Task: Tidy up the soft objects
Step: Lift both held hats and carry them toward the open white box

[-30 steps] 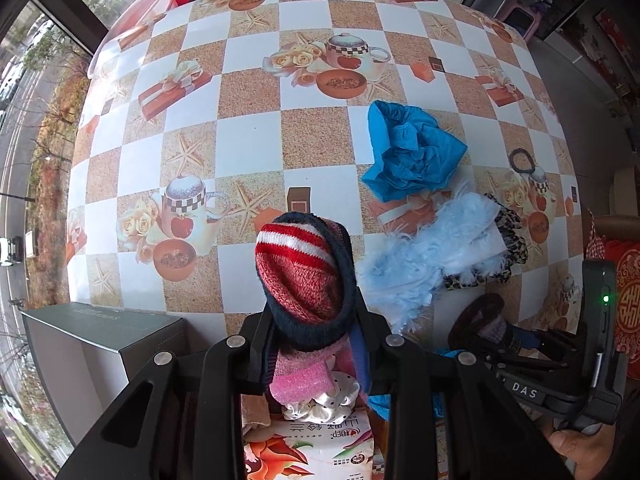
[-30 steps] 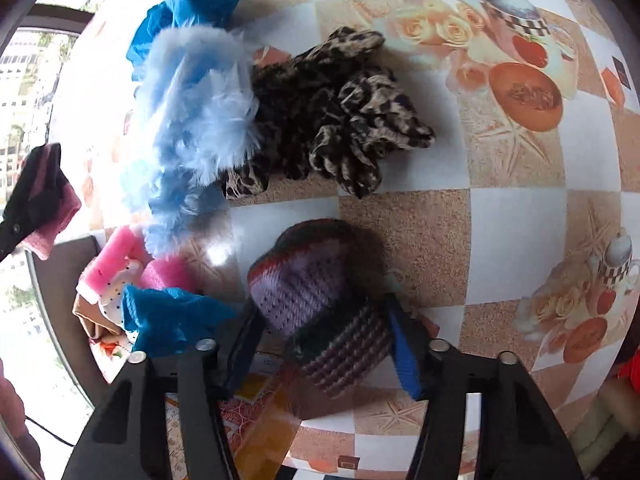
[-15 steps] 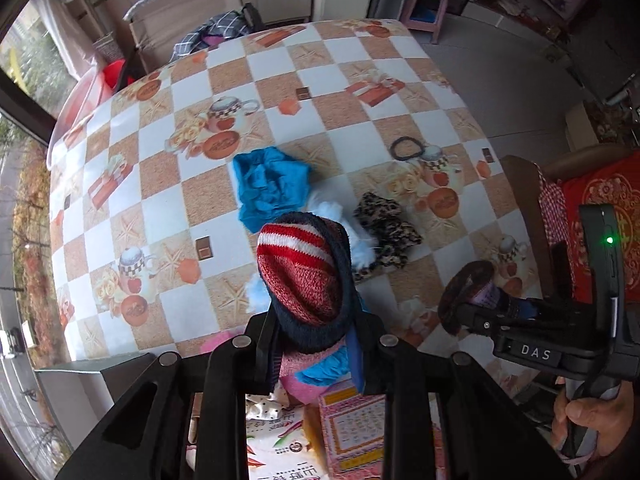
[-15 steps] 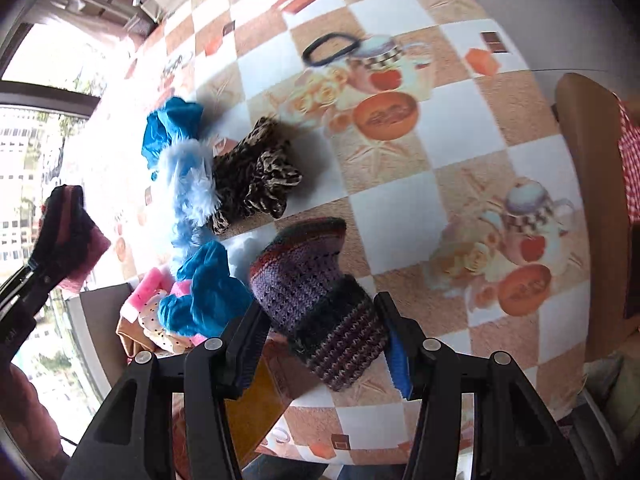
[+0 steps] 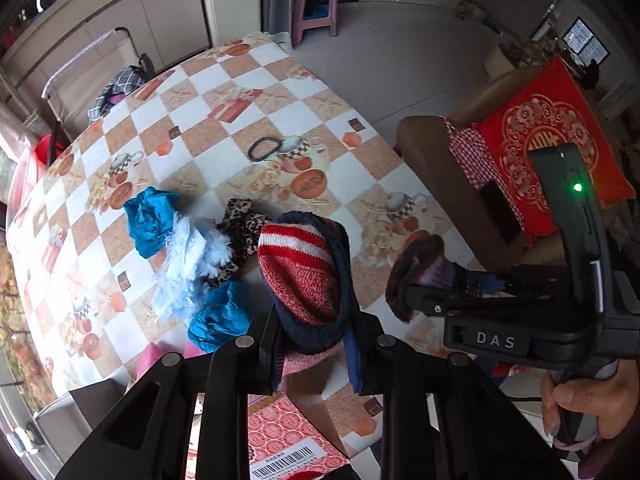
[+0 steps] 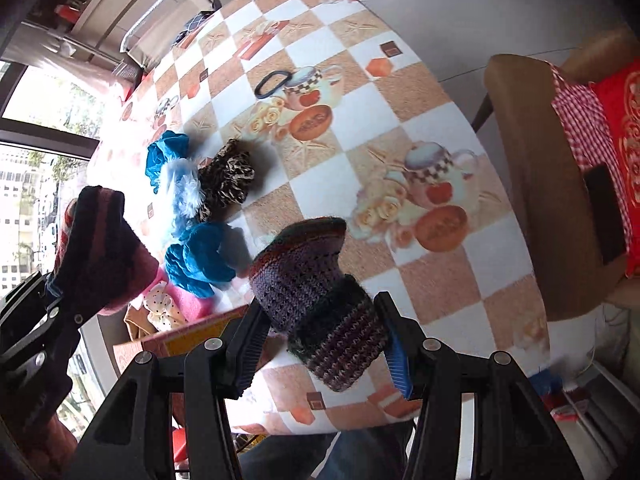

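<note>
Both claws are up over the table (image 5: 192, 128) w/ a knit piece each: left claw (image 5: 314, 344) is pinched tight on the red-striped knit (image 5: 298, 268), right claw (image 6: 326, 344) is clamped on the purple knit (image 6: 320, 300), jaws part spread by its bulk. Risks: each grip is only on 1 end, so the free end flops and could slip out if swung fast; the 2 claws are near each other, so a knit could snag on the other claw; a low pass could drag the pile, i.e. fluffy blue piece (image 5: 188, 264), leopard scrunchie (image 6: 226, 178), 2 blue scrunchies (image 6: 200, 260). Hard to tell: the box (image 5: 288, 436) at the near table edge is mostly hidden behind the left claw, its contents only partly seen; pink items under the knits are cut off; whether the knits are socks or hats can't be told.
</note>
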Demonstrator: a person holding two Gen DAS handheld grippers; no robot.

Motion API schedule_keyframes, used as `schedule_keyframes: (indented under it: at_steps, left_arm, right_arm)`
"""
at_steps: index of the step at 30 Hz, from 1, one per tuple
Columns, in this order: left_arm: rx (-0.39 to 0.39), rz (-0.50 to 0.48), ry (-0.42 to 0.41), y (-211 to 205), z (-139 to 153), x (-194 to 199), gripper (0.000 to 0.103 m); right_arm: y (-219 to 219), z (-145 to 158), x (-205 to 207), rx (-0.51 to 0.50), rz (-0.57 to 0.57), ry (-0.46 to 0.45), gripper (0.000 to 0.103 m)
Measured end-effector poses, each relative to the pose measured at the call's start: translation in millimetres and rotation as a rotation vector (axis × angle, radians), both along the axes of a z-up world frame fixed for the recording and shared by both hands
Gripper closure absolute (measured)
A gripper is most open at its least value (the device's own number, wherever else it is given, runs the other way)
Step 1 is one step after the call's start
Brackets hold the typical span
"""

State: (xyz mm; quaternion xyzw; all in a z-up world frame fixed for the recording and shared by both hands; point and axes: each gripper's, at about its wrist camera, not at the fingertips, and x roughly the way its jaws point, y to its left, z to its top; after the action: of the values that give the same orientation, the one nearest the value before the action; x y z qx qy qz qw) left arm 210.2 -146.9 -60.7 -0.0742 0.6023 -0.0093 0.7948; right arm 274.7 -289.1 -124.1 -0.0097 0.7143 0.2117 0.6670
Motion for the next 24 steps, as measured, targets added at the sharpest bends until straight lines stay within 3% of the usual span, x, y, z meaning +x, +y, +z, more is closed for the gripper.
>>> schedule_keyframes:
  at_steps: [10, 24]
  left_arm:
    - [-0.02, -0.183, -0.043, -46.4, 17.2, -33.1, 0.076]
    - [-0.054, -0.341, -0.086, -65.9, 30.0, -96.5, 0.076]
  right_arm:
    - [-32.7, 16.4, -30.1, -0.028, -0.056, -0.02, 0.049]
    - [-41.3, 24.3, -83.1, -0.058, -0.057, -0.037, 0.049]
